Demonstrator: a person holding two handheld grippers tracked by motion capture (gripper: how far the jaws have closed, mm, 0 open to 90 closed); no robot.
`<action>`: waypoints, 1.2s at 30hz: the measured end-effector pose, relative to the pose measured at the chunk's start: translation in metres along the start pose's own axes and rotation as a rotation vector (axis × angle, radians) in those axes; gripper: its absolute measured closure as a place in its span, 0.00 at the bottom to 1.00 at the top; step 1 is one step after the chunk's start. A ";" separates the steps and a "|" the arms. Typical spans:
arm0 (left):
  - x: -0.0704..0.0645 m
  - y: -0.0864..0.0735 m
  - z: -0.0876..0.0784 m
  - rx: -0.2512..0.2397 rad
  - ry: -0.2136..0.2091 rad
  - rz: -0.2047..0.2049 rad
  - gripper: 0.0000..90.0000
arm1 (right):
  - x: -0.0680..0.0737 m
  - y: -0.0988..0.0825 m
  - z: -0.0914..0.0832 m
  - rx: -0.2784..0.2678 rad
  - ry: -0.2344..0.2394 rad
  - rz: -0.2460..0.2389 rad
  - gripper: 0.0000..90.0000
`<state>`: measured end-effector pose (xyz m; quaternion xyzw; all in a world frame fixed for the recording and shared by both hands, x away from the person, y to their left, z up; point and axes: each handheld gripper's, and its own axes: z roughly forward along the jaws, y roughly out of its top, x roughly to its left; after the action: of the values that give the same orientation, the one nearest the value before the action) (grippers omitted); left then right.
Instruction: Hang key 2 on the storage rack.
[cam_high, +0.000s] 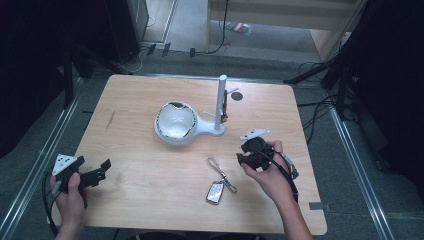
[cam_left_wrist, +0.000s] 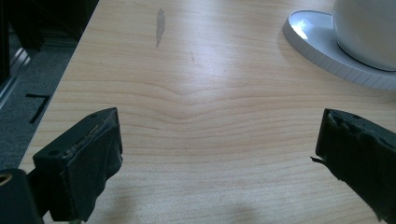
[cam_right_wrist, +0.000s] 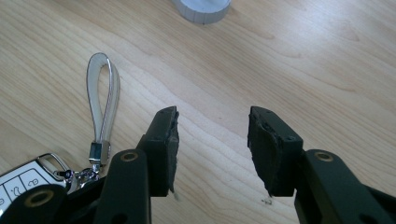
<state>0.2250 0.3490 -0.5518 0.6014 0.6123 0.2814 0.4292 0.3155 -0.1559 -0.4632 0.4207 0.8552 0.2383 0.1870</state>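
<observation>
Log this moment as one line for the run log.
left gripper: open, empty | right gripper: open, empty | car key fob: on table, beside right gripper | white stand: untouched

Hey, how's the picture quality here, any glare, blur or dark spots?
High view: table evenly lit, surroundings nearly black, bright glare inside the white bowl. Left gripper view: soft sheen on the wood, white highlight on the stand's base, near jaws slightly soft. Right gripper view: sharp on the key fob strap.

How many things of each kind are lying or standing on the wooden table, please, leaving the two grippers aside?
White stand with bowl-shaped tray and upright post: 1
Car key fob with loop strap: 1
Total: 2
</observation>
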 end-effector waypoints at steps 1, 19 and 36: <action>0.000 0.000 0.000 -0.001 0.000 0.000 0.01 | 0.000 -0.001 0.001 0.002 0.004 -0.004 0.60; 0.000 0.000 0.000 0.001 -0.001 0.003 0.01 | 0.018 -0.006 0.014 0.078 0.047 -0.017 0.60; 0.000 0.000 0.000 0.007 -0.003 0.000 0.01 | 0.042 -0.001 0.029 0.182 0.141 -0.011 0.69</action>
<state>0.2253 0.3488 -0.5517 0.6033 0.6126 0.2787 0.4280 0.3057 -0.1155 -0.4925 0.4132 0.8867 0.1878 0.0887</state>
